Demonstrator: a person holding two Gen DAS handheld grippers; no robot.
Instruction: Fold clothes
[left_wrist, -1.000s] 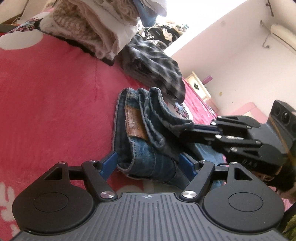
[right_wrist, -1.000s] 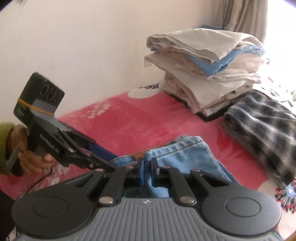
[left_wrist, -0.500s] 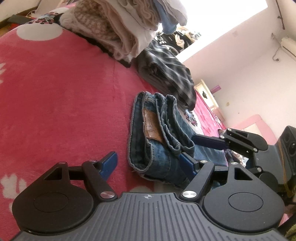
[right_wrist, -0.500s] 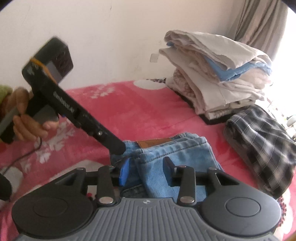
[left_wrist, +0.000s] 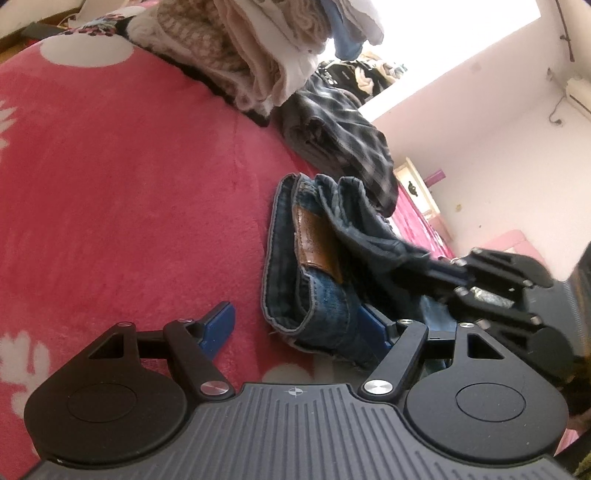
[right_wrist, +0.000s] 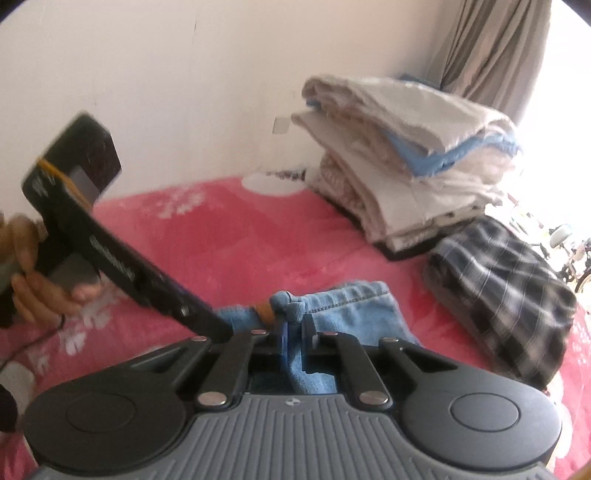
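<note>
**On the red blanket: jeans pinched at one fold**

On the red floral blanket (left_wrist: 129, 184) lie the folded jeans (left_wrist: 310, 291). The right gripper (right_wrist: 294, 332) is closing, its pads pinching a denim fold. The left gripper (left_wrist: 299, 325) stands wide, straddling the jeans' near end. Folded clothes pile (right_wrist: 402, 155) beyond.

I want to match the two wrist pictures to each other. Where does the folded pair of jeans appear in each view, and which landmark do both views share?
Left wrist: the jeans lie at centre, right of middle, brown patch up, near end between the open left gripper fingers.
Right wrist: the jeans sit at lower centre, a fold between the closing right gripper jaws.
Shared landmark: the plaid garment beyond the jeans.
</note>
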